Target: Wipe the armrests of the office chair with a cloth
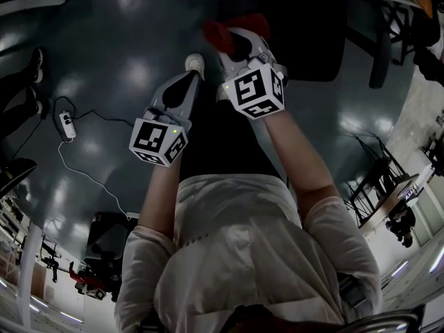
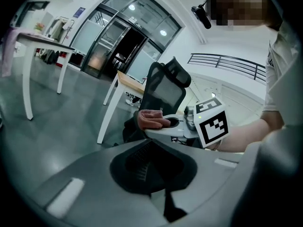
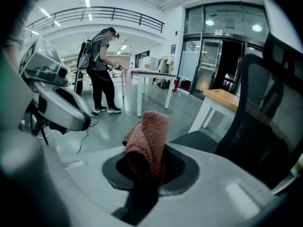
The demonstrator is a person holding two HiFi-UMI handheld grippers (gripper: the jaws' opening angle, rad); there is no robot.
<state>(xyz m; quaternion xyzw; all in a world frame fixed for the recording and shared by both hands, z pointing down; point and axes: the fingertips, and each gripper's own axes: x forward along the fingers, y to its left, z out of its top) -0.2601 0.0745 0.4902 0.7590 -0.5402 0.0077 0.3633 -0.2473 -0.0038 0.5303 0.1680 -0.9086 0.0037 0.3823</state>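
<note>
Pinching the reddish knitted cloth [image 3: 149, 136] upright in the right gripper [image 3: 147, 169], near the office chair [image 3: 265, 117]; keeping the left gripper [image 2: 151, 167] closed on nothing. Probably needing the cloth's broad side laid flat along an armrest, pressing lightly.

The head view looks steeply down from above onto the left gripper [image 1: 186, 82] and right gripper [image 1: 239, 41] over the floor [image 1: 104, 61], while each gripper view looks closely along its own jaws, both catching the office chair [image 2: 163, 91] and the cloth [image 2: 151, 118].
</note>
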